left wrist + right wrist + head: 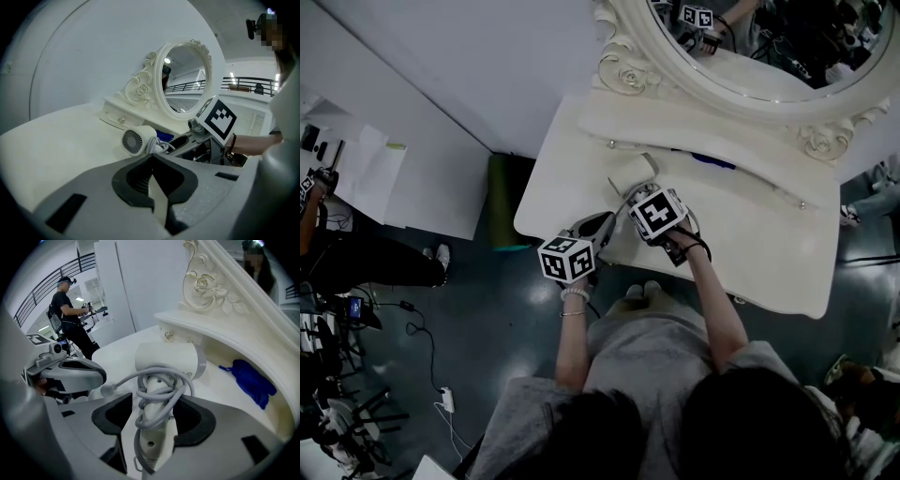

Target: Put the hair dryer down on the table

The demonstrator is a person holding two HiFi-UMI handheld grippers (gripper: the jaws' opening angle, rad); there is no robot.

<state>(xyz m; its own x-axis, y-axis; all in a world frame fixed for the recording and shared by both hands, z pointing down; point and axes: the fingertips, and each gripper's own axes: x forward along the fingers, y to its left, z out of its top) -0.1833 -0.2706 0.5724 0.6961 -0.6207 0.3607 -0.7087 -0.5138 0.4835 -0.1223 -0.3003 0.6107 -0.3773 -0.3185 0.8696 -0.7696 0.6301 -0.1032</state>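
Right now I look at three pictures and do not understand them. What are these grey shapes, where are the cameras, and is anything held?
The grey shapes are tongs: a person holds one pair in each hand. One picture looks down from the person's head; the other two come from cameras riding on each pair. The white dressing table carries a mirror, a blue item and a white hair dryer. The right tongs stand open around its handle, not pressing. The left tongs are shut and empty.
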